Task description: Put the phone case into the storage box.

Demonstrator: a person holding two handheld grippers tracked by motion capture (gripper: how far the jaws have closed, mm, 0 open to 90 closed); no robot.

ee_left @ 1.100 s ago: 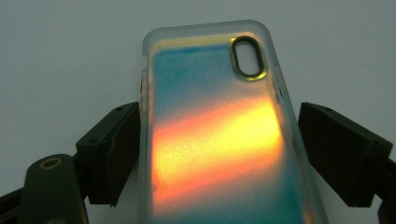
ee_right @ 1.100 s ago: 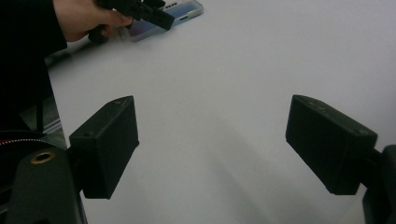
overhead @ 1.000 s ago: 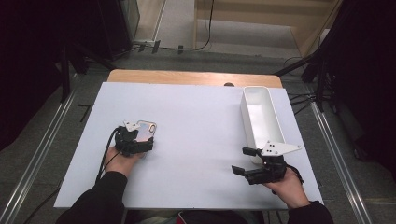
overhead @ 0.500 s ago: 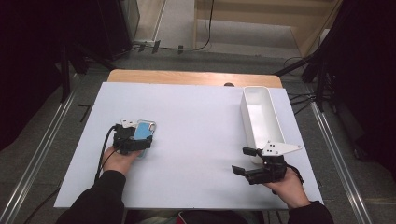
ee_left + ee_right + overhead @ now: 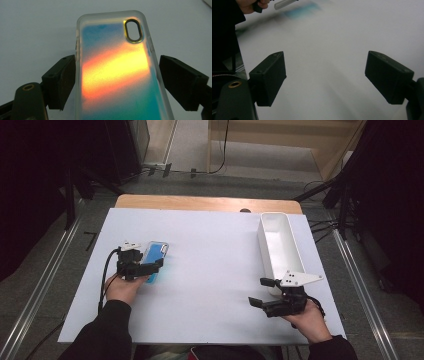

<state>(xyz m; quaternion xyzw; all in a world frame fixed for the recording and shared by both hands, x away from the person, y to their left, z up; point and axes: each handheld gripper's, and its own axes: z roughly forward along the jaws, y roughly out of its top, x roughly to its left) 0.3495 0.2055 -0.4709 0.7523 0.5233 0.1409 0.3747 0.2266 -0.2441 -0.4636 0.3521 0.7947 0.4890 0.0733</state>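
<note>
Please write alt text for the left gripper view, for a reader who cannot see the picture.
A clear phone case with a blue, orange and yellow sheen lies between the two black jaws of the left gripper above a white table. The case has an oval camera opening near its top, and a gap shows beside the right jaw.

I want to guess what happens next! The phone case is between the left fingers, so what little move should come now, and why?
Probably closing the left gripper on the phone case. Its fingers stand either side of the case, the right one with a gap, so it looks not yet clamped. The right gripper waits open near the white bin.
</note>
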